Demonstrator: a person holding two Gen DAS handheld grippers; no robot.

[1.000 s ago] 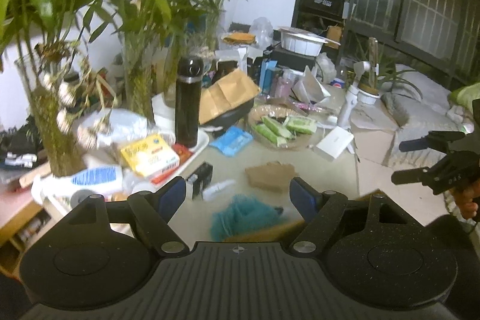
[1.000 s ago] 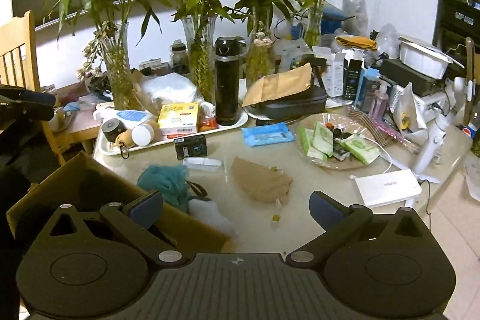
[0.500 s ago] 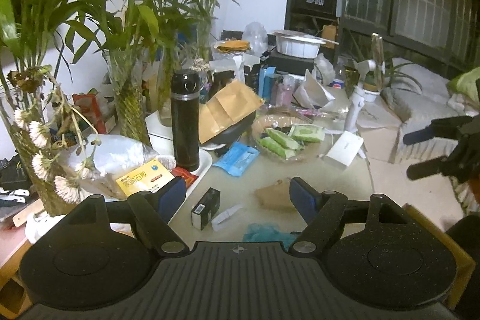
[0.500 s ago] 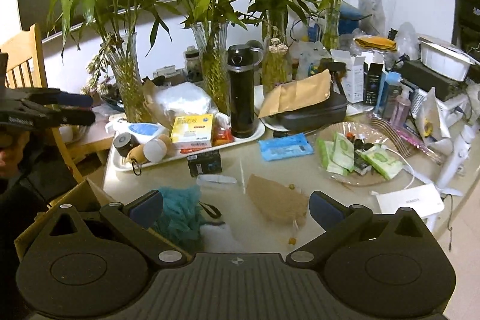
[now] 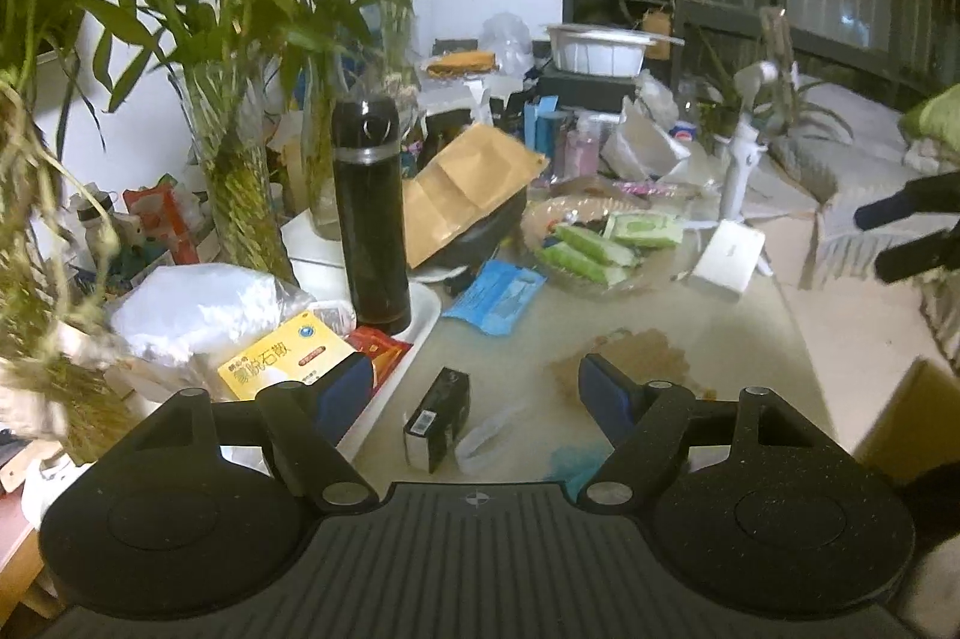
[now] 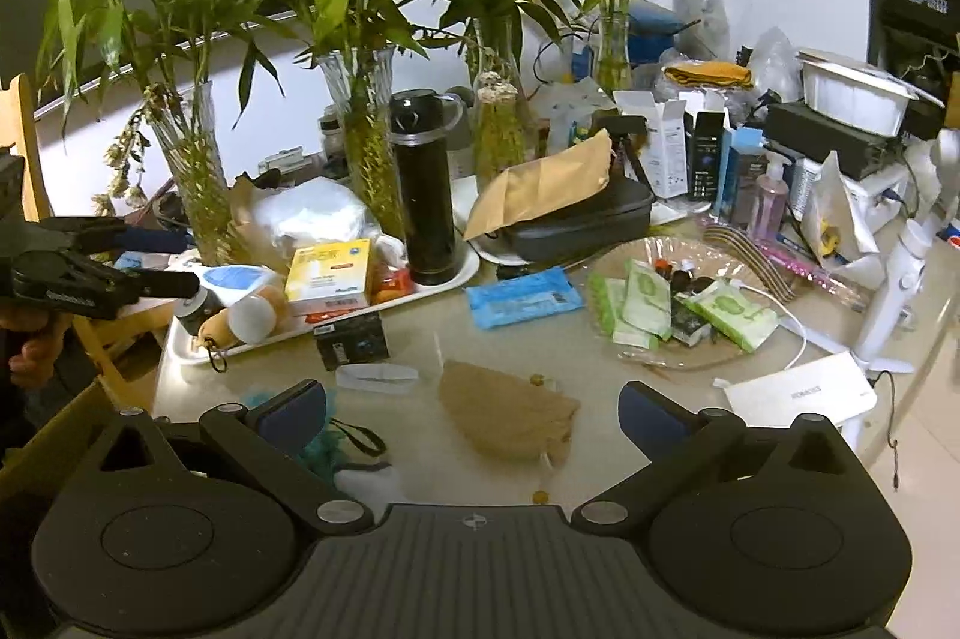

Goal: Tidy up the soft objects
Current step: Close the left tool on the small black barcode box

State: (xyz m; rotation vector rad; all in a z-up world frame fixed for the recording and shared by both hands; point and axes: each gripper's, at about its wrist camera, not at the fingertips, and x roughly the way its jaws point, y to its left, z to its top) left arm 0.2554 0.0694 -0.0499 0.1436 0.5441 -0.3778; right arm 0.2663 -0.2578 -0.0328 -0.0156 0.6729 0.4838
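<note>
1. Over the table, in the left wrist view, we hold the left gripper with its jaws spread wide and nothing between them.
2. We count one tan soft pouch flat on the tabletop beside the right fingertip, and one teal fluffy item just below it, mostly hidden by the gripper body.
3. One small black box and one clear strip lie between the fingers' lines of sight; one black flask stands upright on one white tray.
4. At the right edge we see the right gripper, two dark fingers apart, and one corner of a cardboard box.
5. In the right wrist view, the right gripper also has spread, empty jaws.
6. The tan soft pouch lies just ahead, between the fingers; the teal fluffy item sits by the left fingertip, near one black strap.
7. We count four vases of bamboo behind the tray, and one glass plate holding several green packets.
8. The left gripper shows at the left edge, fingers apart.
</note>
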